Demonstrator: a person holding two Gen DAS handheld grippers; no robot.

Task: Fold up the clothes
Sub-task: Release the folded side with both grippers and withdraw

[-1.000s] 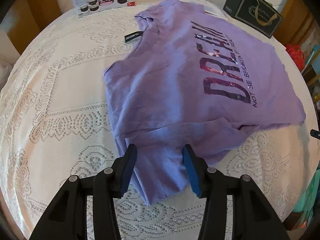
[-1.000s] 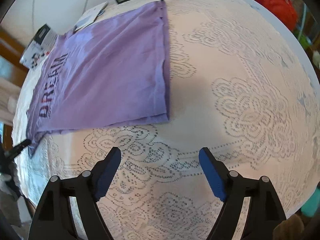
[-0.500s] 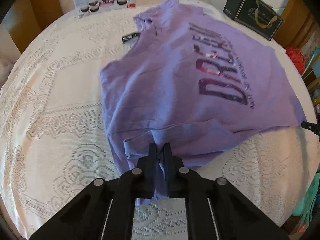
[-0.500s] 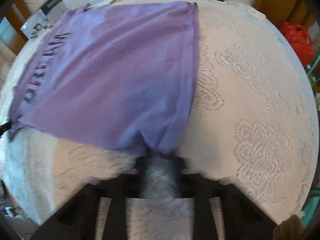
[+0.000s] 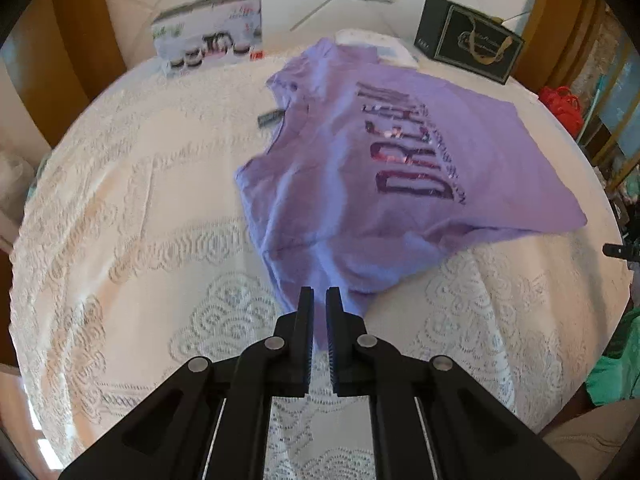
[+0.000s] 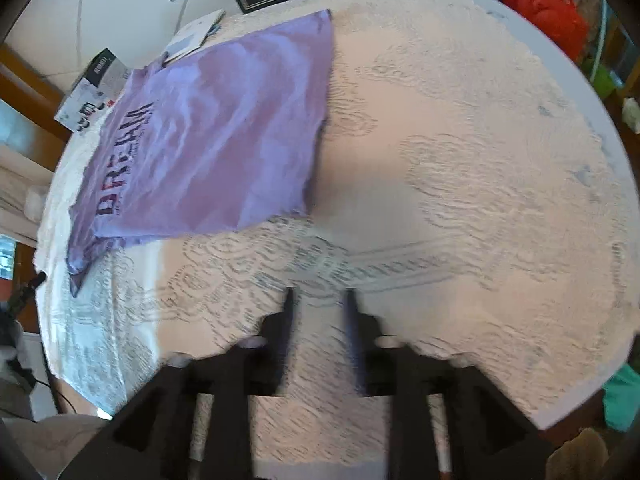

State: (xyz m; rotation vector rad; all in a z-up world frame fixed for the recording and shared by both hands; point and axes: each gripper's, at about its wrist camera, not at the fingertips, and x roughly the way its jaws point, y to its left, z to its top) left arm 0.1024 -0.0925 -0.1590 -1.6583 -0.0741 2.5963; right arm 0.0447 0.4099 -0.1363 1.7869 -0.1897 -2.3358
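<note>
Left gripper (image 5: pixel 319 300) low over the near edge of the surface (image 5: pixel 120 220), pointing across it. Fingers pinched narrow on the near sleeve of the purple T-shirt (image 5: pixel 360 184); cloth rises in a peak toward the tips. Rest of the shirt lies print-up on the lace cloth.

Right gripper (image 6: pixel 318 300) blurred, pointing across bare lace near the shirt's hem corner. Fingers partly apart, nothing between them, clear of the fabric.

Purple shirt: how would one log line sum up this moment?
shirt: on lace cloth | left gripper: shut on sleeve, lifting | right gripper: open, off shirt
</note>
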